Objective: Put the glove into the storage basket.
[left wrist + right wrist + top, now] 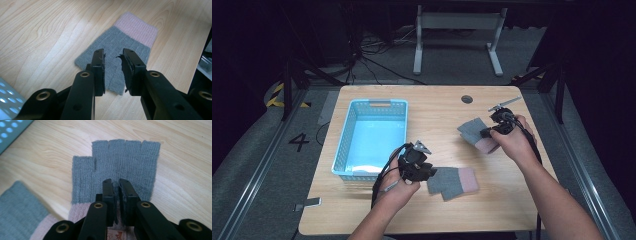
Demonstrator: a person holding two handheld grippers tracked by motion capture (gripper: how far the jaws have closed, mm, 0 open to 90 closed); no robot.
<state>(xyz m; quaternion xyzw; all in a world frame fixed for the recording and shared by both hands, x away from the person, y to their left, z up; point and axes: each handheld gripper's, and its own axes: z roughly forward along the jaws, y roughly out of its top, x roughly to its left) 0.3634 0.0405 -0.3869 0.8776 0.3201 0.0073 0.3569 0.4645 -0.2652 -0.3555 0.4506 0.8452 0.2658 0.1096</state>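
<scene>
Pick-up step: both gloves gripped or about to be, light blue perforated plastic basket (343, 145) waiting at left.

Left gripper (113, 60) spread over near grey-and-pink knit fingerless glove (120, 47), flat on wooden table (507, 200); right gripper (116, 185) pinches far matching glove (120, 167) (a fold). Next, likely: close left, lift.

The high view looks forward and down over the whole table (492, 200). Each gripper view looks closely along its tongs at a glove (120, 47), and the high view shares both gloves.
</scene>
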